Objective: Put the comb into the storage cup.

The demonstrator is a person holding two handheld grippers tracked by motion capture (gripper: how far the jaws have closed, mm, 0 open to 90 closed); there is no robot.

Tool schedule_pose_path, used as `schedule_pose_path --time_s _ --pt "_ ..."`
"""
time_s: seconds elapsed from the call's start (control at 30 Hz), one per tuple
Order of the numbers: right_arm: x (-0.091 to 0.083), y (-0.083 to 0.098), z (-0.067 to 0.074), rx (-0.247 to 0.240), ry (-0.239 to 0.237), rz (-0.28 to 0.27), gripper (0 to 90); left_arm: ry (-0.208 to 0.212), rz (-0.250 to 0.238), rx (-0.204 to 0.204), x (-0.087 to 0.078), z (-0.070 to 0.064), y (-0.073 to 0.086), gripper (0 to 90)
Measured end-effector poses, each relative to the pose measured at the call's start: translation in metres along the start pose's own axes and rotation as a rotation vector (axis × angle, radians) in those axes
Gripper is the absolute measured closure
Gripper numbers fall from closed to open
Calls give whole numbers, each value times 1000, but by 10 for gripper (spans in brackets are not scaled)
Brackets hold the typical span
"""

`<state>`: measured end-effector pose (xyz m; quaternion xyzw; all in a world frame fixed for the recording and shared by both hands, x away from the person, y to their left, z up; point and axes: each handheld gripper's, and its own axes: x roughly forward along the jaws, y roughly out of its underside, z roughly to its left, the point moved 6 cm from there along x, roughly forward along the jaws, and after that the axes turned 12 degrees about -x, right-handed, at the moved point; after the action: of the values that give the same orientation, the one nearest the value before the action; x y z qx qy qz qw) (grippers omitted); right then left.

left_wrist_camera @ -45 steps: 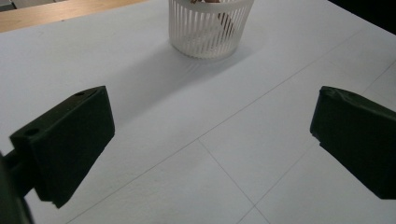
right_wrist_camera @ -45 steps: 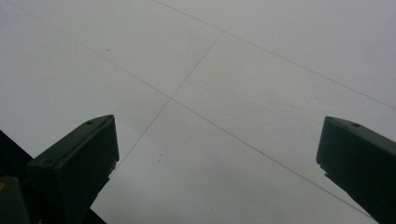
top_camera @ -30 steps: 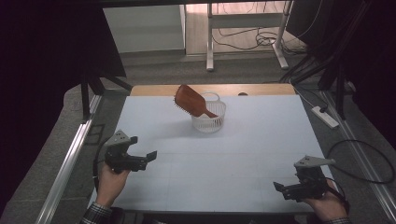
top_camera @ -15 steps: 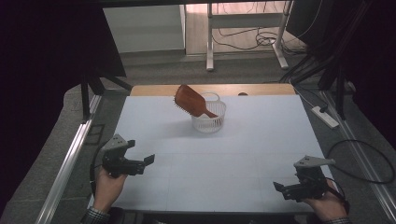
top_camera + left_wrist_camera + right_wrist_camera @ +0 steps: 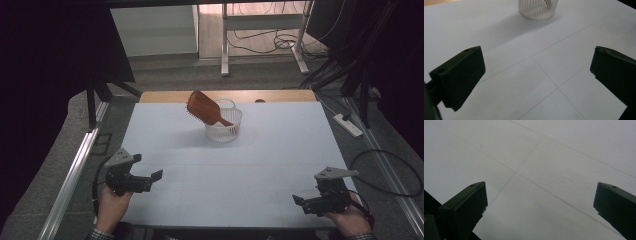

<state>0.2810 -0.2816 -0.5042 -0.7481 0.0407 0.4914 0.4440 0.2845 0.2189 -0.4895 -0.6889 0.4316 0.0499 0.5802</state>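
Observation:
A brown hairbrush leans handle-down in a small white slatted basket at the far middle of the white table. The basket's slatted wall shows at the top of the left gripper view. My left gripper is held near the table's front left corner, open, nothing between its jaws. My right gripper is held near the front right corner, open and empty, over bare table. Both are far from the basket.
A wooden strip runs along the table's far edge. Metal rails flank the table's left and right sides. A white power strip and cables lie on the floor at the right. A desk frame stands beyond.
My left gripper has drifted back toward the front left edge of the table. The right gripper, the brush and the basket have not moved.

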Motion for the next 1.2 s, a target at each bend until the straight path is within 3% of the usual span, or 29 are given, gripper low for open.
schedule_pose_path --time_s 1.2 --pt "0 0 0 2 3 2 0 -54 32 -18 -22 7 32 0"
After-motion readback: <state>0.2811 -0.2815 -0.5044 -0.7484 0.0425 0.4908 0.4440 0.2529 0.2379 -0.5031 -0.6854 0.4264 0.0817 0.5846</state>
